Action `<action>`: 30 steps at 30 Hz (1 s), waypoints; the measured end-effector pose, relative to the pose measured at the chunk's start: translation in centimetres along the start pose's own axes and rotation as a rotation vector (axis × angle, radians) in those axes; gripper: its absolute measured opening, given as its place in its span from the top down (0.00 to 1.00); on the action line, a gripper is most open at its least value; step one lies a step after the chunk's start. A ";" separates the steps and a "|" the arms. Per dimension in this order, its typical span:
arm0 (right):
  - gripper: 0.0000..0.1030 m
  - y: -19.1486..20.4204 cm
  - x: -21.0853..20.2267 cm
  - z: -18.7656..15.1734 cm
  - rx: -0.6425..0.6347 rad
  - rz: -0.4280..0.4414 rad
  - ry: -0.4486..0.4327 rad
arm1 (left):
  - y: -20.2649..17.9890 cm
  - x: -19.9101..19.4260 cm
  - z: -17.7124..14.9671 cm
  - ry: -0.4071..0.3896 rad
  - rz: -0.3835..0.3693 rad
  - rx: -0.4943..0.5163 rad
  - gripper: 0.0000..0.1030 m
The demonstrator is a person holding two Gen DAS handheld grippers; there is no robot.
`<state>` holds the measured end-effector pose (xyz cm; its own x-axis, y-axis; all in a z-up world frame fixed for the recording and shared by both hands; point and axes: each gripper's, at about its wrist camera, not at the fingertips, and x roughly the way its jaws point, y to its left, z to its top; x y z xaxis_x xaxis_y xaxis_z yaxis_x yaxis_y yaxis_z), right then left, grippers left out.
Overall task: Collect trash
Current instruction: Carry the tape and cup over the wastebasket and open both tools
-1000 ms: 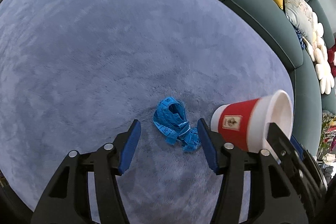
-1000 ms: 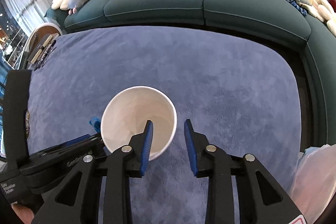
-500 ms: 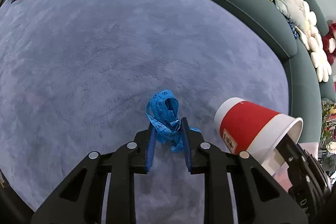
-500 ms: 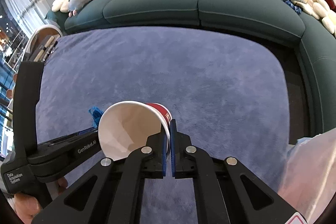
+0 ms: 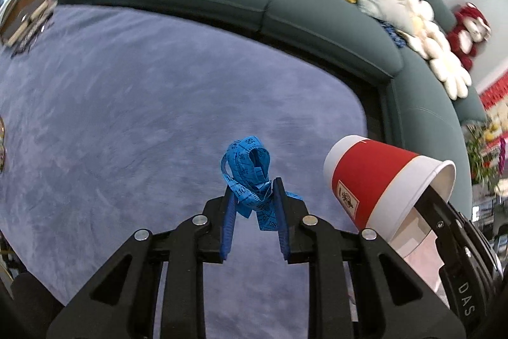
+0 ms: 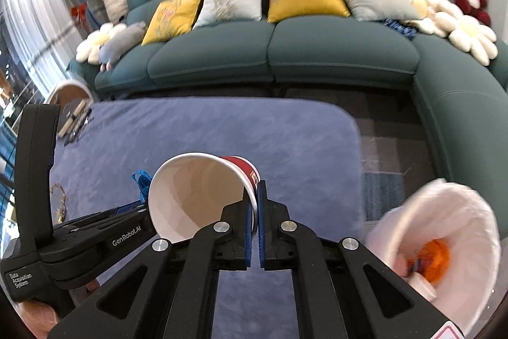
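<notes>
My left gripper (image 5: 254, 191) is shut on a crumpled blue measuring tape (image 5: 249, 172) and holds it up above the purple rug (image 5: 127, 116). My right gripper (image 6: 254, 191) is shut on the rim of a red and white paper cup (image 6: 197, 199), which is tilted on its side in the air. The cup also shows in the left wrist view (image 5: 381, 180), to the right of the tape. A white-lined trash bin (image 6: 444, 243) with orange and other trash inside stands at the lower right of the right wrist view.
A teal corner sofa (image 6: 285, 53) with yellow and grey cushions and plush toys curves round the far and right sides of the rug. A round side table with small items (image 5: 22, 8) stands at the rug's far left. Bare floor (image 6: 381, 129) lies between rug and sofa.
My left gripper closed on the tape and lifted it off the rug. My right gripper closed on the cup's rim and raised it. Both views tilted up; the bin came into view.
</notes>
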<state>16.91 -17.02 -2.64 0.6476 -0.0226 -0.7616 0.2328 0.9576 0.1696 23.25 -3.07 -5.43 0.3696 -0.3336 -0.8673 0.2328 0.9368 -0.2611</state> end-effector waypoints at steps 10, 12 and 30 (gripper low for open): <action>0.97 -7.3 -8.3 -1.6 0.091 -0.074 -0.115 | -10.1 -3.8 -3.5 -0.038 -0.069 0.166 0.79; 0.97 -9.0 -9.5 -2.1 0.115 -0.091 -0.128 | -11.9 -4.2 -4.4 -0.039 -0.077 0.202 0.79; 0.97 -20.3 -15.4 -8.2 0.282 -0.197 -0.169 | -23.0 -3.7 -9.9 0.007 -0.140 0.392 0.79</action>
<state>-3.74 -33.75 0.48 0.6756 -0.2684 -0.6867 0.5404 0.8139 0.2135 7.61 -22.36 -0.46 0.3040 -0.4529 -0.8381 0.6060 0.7708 -0.1967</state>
